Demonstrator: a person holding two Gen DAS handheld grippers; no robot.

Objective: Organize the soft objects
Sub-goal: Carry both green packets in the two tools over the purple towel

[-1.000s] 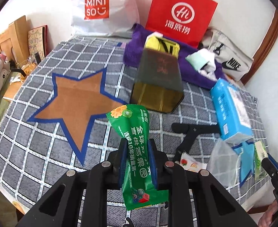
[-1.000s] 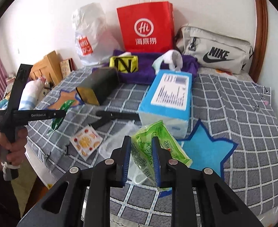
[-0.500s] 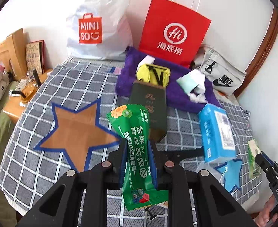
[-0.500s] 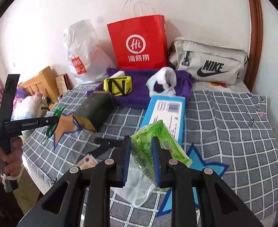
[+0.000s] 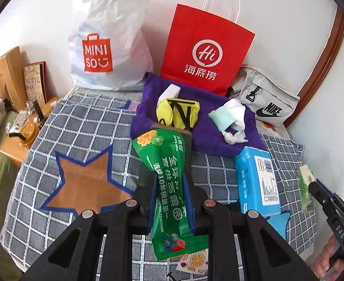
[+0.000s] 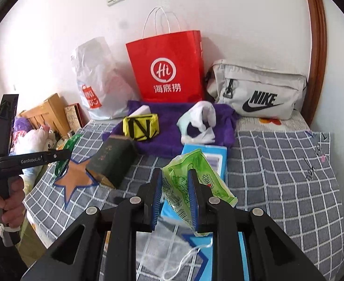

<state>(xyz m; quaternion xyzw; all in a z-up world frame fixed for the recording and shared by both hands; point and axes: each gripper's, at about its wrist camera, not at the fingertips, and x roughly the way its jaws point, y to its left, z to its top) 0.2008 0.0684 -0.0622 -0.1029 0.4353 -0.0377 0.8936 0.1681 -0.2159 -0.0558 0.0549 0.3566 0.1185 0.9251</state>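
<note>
Above the bed's grey checked blanket (image 5: 83, 126), both grippers are raised with a snack pack each. Left gripper (image 5: 170, 201) is clamped tight on a dark green snack packet (image 5: 169, 182) with fruit print, packet upright, sticking out above and below the pads, off the blanket. Right gripper (image 6: 174, 199) is pinched on a light green plastic-wrapped pack (image 6: 183, 182), tilted, squeezed between the blue pads, also clear of the bed. Below the right gripper: white face mask (image 6: 162, 248) with ear loops lying on a blue star patch (image 6: 195, 241), blue tissue pack (image 6: 209, 154) just behind. Orange star patch (image 5: 85, 185) sits left on the blanket, dark olive box (image 6: 113, 161) beside it. Small fruit-print sachet (image 5: 193, 262) on the blanket under the left gripper. Further back a purple towel (image 5: 209, 135) carries a yellow pouch (image 5: 179, 112) and a white-and-mint sock bundle (image 5: 230, 119). Against the wall: white Miniso plastic bag (image 5: 106, 46), red Haidilao paper bag (image 5: 204, 51), grey Nike bag (image 6: 258, 93). Wooden nightstand (image 5: 15, 145) at the left edge, cluttered. A person's hand (image 6: 1, 201) grips the left gripper's handle in the right view.
</note>
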